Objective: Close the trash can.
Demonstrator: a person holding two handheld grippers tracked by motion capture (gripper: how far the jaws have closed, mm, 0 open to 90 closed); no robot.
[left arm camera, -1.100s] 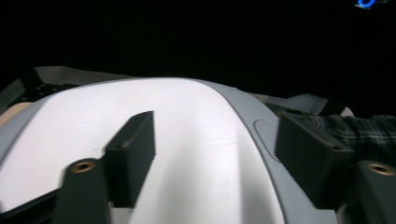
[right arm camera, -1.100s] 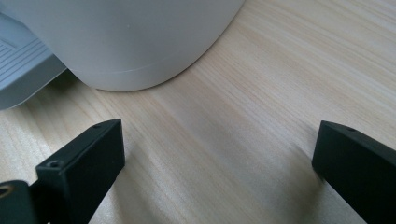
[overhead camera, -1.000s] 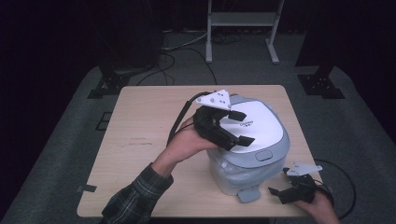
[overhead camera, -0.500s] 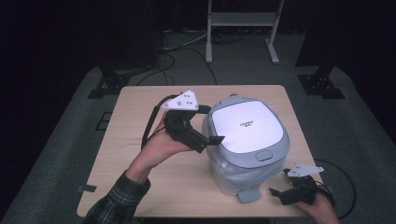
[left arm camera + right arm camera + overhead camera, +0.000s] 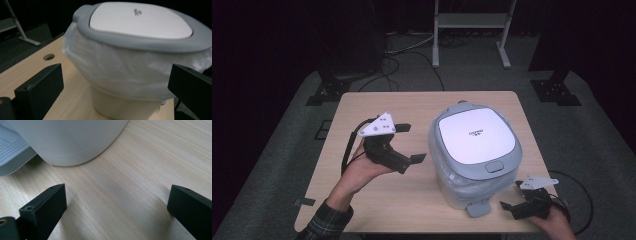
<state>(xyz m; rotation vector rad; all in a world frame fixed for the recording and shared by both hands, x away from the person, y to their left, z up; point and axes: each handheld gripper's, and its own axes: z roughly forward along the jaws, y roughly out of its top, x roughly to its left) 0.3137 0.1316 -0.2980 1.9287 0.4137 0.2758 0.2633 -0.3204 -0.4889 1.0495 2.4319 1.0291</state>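
My left tongs (image 5: pixel 407 144), jaws spread and holding nothing, point at the bin (image 5: pixel 474 150), just ahead with its lid (image 5: pixel 140 20) shut. My right tongs (image 5: pixel 524 197), likewise spread and holding nothing, rest beside its pedal (image 5: pixel 12 152), likely nearer for pressing.

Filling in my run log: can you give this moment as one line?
left tongs: open, empty, beside bin | right tongs: open, empty, near pedal | bin: lid shut, bag liner fitted, on table
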